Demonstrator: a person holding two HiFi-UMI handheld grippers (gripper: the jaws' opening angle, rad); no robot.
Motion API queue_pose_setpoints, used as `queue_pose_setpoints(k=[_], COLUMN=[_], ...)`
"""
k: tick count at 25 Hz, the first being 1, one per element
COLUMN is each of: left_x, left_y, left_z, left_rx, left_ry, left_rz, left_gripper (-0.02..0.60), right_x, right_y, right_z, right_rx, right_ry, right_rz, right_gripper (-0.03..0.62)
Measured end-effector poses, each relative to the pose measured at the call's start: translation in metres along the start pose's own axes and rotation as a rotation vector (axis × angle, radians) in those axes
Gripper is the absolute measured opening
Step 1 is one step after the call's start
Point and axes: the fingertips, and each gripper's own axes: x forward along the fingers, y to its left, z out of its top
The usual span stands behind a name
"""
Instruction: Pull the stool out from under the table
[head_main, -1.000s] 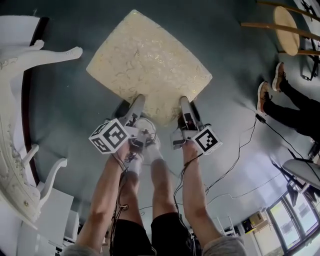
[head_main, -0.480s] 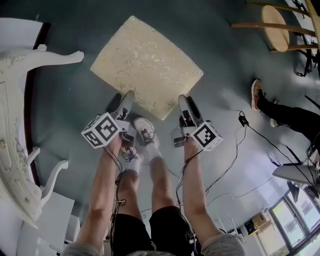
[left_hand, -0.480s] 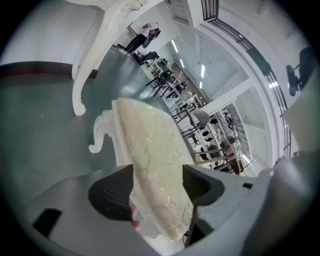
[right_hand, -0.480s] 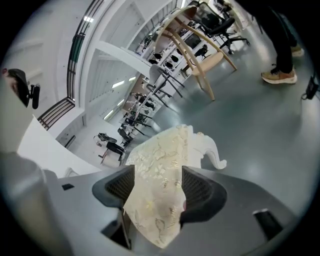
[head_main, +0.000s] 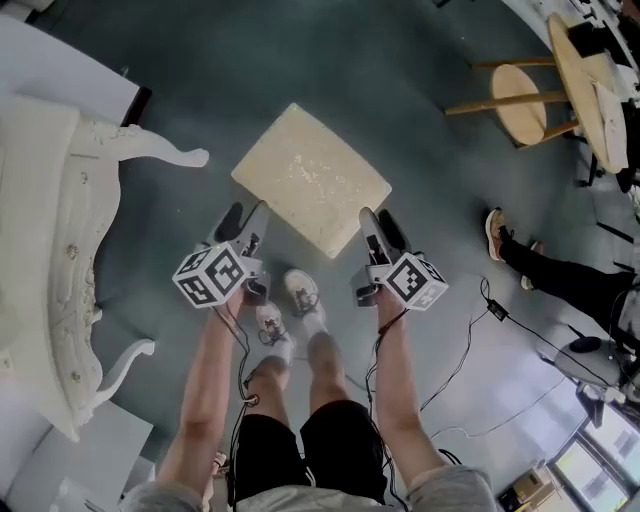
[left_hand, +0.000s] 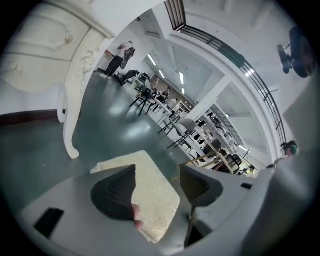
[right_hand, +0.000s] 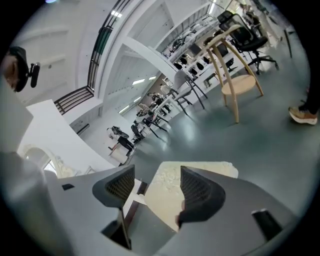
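- Cream stool (head_main: 310, 188) on the glossy grey-green floor (head_main: 400, 90), clear of the white carved counter (head_main: 50, 250)
- Left gripper (head_main: 245, 218) closing, right gripper (head_main: 379, 225) held apart (both empty)

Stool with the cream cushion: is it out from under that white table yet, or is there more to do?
Done, it seems: the stool stands on open floor, clear of the white table. In hand: nothing. The left gripper has its jaws closing with nothing pinched between them, and the right gripper has its jaws apart and empty; both sit just short of the cushion's near edge. Left to do: probably nothing.
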Motion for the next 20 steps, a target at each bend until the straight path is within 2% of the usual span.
queue_pose_setpoints(k=[5, 11, 15, 20], left_x=[-0.064, -0.131, -0.188, -0.269], left_y=[-0.045, -0.103, -0.122, -0.138], left_z=[0.050, 0.109, 0.143, 0.176], left_rx=[0.069, 0.190, 0.274, 0.400], left_ry=[-0.057, -0.152, -0.223, -0.320], left_rz=[0.001, 0.007, 0.044, 0.134], left_gripper=[0.248, 0.190, 0.153, 0.106], right_x=[-0.028, -0.051, -0.068, -0.088], right_y=[0.080, 0.188, 0.267, 0.364], right_z=[0.042, 0.084, 0.086, 0.075], right_rx=[-0.109, -0.249, -0.371, -0.519], right_ry=[-0.001, -0.012, -0.009, 0.003], right_rz=[0.050, 0.158, 0.221, 0.323], right_gripper=[0.298, 0.278, 0.256, 0.206])
